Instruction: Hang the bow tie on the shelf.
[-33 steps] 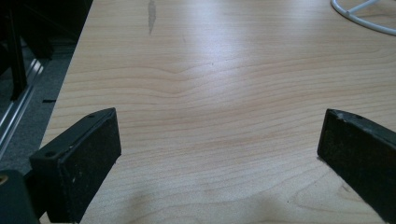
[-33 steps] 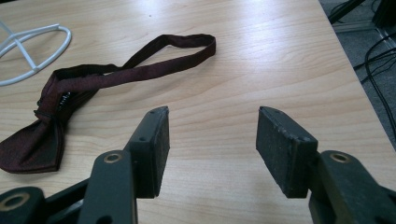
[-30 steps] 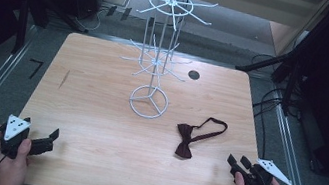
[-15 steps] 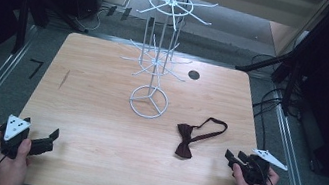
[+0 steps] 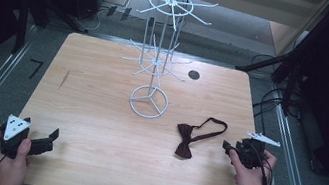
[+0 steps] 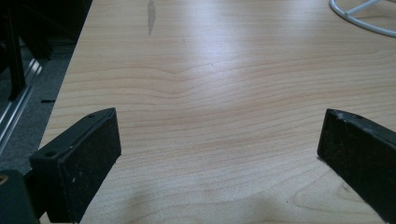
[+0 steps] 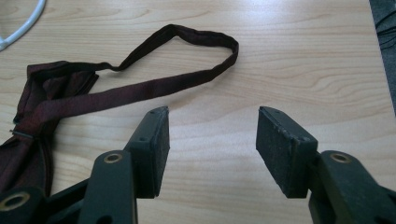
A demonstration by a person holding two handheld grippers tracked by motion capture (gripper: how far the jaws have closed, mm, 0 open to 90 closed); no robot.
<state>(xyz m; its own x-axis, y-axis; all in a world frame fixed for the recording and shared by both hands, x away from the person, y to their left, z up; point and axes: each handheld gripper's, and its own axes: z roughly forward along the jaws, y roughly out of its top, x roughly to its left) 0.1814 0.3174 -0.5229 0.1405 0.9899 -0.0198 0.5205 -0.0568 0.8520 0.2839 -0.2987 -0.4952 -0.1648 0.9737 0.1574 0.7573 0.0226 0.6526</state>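
The table (image 5: 98, 112) is pale wood-grain with a soft sheen. The display stand (image 5: 156, 60) is white-coated wire. The dark red bow tie (image 7: 42, 107) is woven cloth, faintly lustrous. The gripper pads (image 7: 275, 144) look matt black and rough.

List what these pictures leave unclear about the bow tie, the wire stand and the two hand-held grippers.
- Bow tie: the right gripper view's left edge cuts off the bow.
- Wire stand: the left gripper view's top edge cuts off all but part of the base ring.
- Right hand-held gripper: too small in the high view to judge its distance from the strap.
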